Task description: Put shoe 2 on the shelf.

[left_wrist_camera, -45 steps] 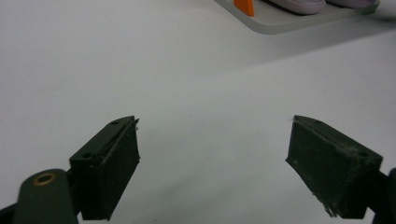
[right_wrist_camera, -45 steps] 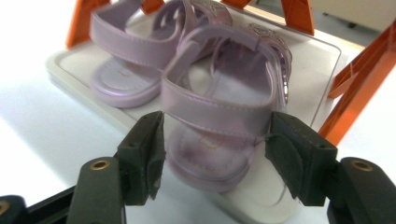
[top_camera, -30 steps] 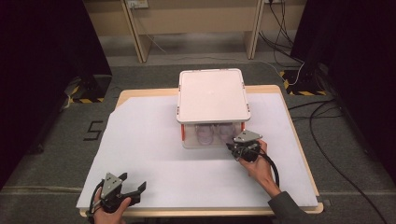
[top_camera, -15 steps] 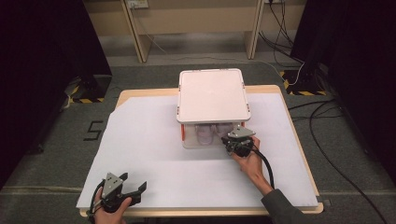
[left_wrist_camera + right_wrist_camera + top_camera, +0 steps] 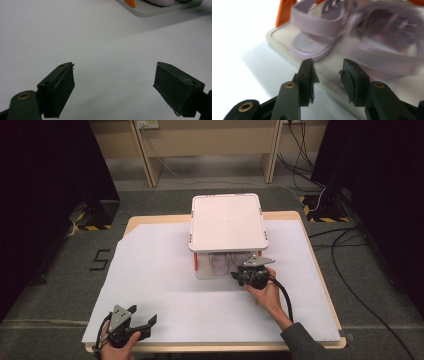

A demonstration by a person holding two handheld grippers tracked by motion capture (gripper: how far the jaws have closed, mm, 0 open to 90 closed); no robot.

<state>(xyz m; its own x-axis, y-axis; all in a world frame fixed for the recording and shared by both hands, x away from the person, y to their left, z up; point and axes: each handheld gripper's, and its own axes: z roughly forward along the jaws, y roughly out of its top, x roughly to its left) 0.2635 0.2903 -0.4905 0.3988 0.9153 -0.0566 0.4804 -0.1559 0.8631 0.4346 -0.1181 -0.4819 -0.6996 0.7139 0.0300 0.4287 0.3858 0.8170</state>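
Note:
A white box with a flat lid point(image 5: 227, 222) stands at the table's far middle. Through its clear front show a pair of lilac sandals point(image 5: 220, 263). My right gripper point(image 5: 239, 277) is at the box's front right, close to its base. In the right gripper view its jaws point(image 5: 328, 68) stand a little apart with nothing between them, just short of the base's pale rim point(image 5: 279, 37), and the two sandals point(image 5: 317, 30) point(image 5: 387, 40) lie right behind. My left gripper point(image 5: 143, 316) rests near the table's front left, wide open point(image 5: 113, 75) over bare white paper.
White paper point(image 5: 150, 270) covers the wooden table. An orange corner post point(image 5: 284, 12) rises from the box's base, also seen far off in the left gripper view point(image 5: 130, 3). Cables point(image 5: 350, 270) trail on the floor at the right. Wooden frame legs point(image 5: 145, 150) stand behind the table.
My right gripper has moved left along the box's front and closer to its base. The left gripper has stayed where it was.

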